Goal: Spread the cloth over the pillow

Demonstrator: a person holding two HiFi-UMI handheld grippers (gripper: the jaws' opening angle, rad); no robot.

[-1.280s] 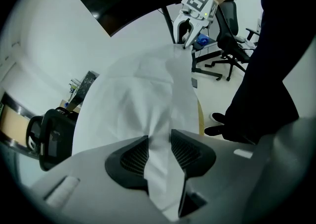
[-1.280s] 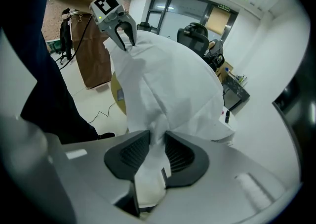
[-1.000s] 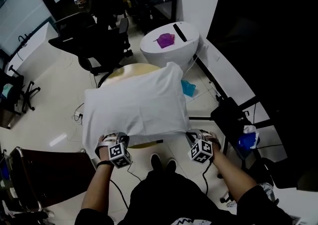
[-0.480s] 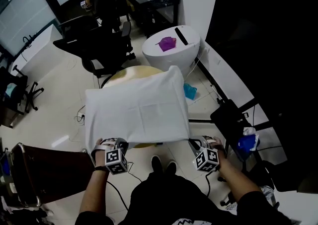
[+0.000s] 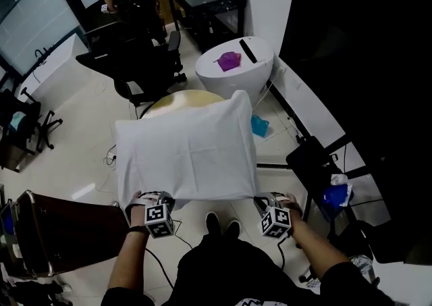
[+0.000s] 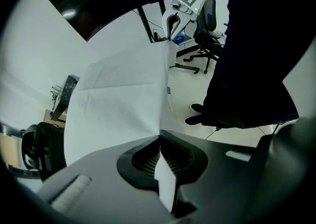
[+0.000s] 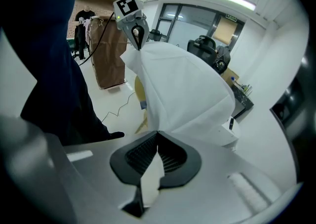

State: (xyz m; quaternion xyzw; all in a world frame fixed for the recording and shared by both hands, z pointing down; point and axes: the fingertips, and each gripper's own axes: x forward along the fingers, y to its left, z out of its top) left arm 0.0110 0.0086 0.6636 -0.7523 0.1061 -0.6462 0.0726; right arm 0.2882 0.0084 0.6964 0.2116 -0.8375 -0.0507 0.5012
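White cloth (image 6: 118, 109) between tightly closed fingers (image 6: 140, 161)

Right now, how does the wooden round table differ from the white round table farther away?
Colour: the wooden table has a tan top; the white table is white on top and side.
Cover: the white cloth hides most of the wooden table; the white table is in full view.
Load: the white table carries a purple thing and a black bar; the wooden table's visible part is bare.
Both tops are round.
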